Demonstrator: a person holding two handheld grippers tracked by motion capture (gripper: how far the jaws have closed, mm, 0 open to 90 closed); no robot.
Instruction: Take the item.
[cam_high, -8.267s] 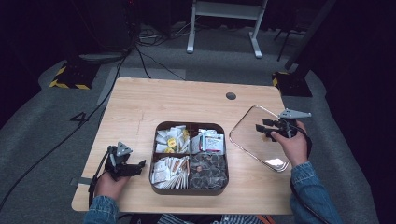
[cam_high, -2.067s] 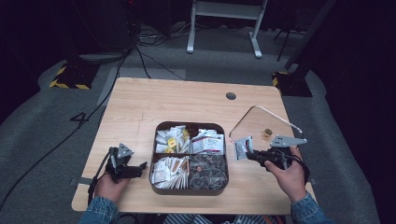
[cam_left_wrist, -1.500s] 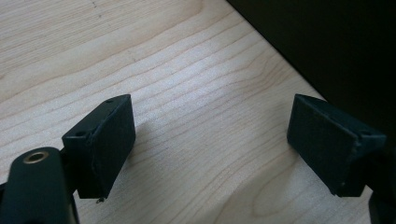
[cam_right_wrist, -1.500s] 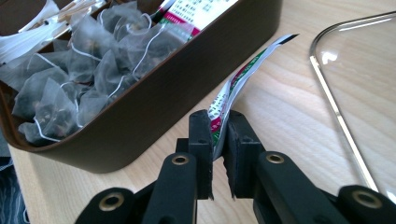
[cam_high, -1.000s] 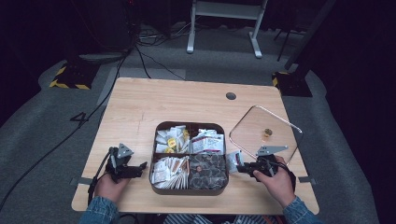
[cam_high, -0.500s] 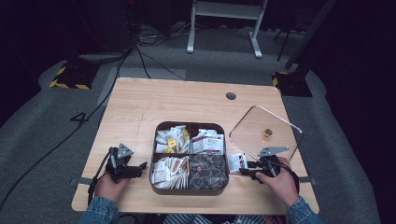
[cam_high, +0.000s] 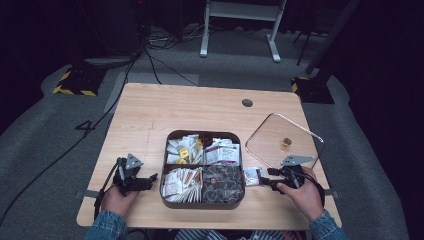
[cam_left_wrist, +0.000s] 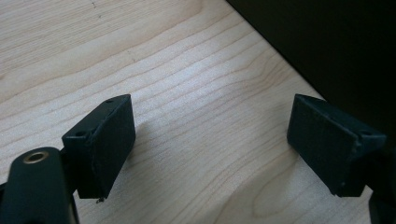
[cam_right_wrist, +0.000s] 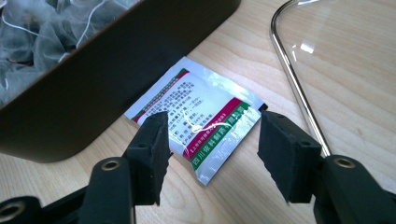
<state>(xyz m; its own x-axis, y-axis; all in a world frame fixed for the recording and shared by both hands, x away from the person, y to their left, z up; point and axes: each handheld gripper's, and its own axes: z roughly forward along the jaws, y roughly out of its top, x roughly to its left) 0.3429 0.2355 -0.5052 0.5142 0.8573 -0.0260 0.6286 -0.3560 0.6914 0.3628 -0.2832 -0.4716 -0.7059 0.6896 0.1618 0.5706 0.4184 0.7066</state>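
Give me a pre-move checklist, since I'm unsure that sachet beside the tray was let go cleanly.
1. Right claw open, jaws just been opening, pads off the sachet: ok.
2. Sachet flat on the table: ok.
3. Sachet apart from the glass lid: ok.
4. Sachet clear of the tray: cannot tell, its far edge meets the tray wall.
5. Left claw open, nothing between its jaws: ok.
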